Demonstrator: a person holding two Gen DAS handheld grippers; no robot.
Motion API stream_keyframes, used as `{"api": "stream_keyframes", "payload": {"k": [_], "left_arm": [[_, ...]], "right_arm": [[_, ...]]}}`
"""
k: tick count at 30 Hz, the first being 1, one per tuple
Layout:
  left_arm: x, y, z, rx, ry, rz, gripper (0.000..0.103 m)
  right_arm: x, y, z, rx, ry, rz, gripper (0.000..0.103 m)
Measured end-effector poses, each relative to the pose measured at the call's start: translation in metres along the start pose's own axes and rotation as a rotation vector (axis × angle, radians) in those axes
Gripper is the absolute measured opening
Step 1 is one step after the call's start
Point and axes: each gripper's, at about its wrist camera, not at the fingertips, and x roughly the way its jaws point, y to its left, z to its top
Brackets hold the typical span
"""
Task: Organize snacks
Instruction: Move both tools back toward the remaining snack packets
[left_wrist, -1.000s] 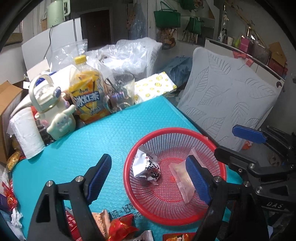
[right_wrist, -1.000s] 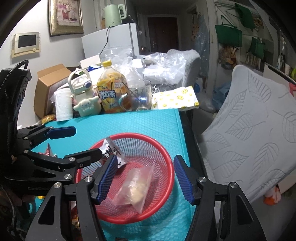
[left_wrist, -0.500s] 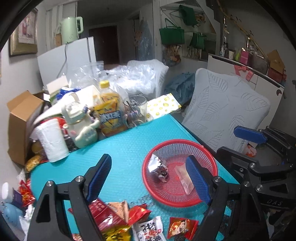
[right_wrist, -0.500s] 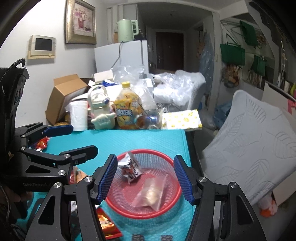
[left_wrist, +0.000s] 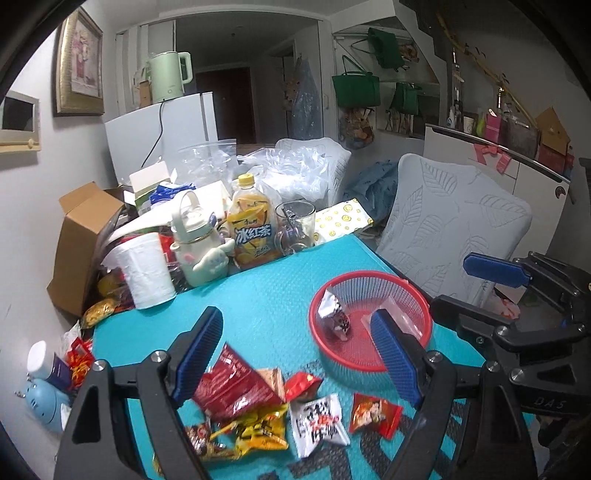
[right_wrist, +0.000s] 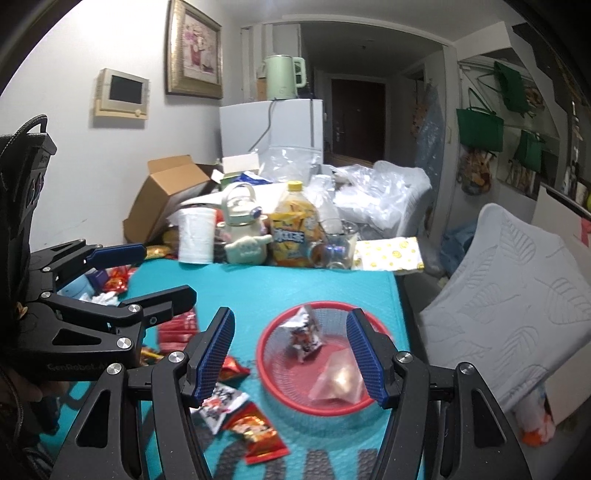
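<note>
On the near left of the turquoise tabletop (left_wrist: 266, 295), a loose heap of snack packets is found. The dark red packet (left_wrist: 231, 384) lies uppermost, with a yellow packet (left_wrist: 258, 432) partly under it. Both are judged light, crinkly and slippery; a pinch across a flat sealed edge is advised, not across the puffed middle, which would likely slip or crush.

Just right of these, a white packet (left_wrist: 319, 421) and a small red packet (left_wrist: 375, 411) lie flat and apart from the heap, and are judged the easiest to lift singly.

The left hand-held gripper (left_wrist: 295, 354) is seen released above the heap, nothing between its pads.

Further right, the red mesh basket (left_wrist: 369, 363) already holds a silver packet (left_wrist: 334, 317) and a clear bag (right_wrist: 338, 380). The bag is judged soft and limp.

The right hand-held gripper (right_wrist: 291, 358) is seen released over the basket, empty.
</note>
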Motion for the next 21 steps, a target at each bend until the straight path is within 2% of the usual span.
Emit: {"api": "stream_keyframes", "payload": {"k": [13,21], "left_arm": [[-0.046,0.019,-0.039,-0.031,-0.011,0.051,0.082],[-0.056,0.033,-0.064,-0.072,0.015,0.060,0.082]], "right_arm": [[-0.016,0.047,-0.020,-0.026,-0.002,0.097,0.063],[-0.014,0.068,-0.038,-0.029,0.021,0.151,0.063]]}}
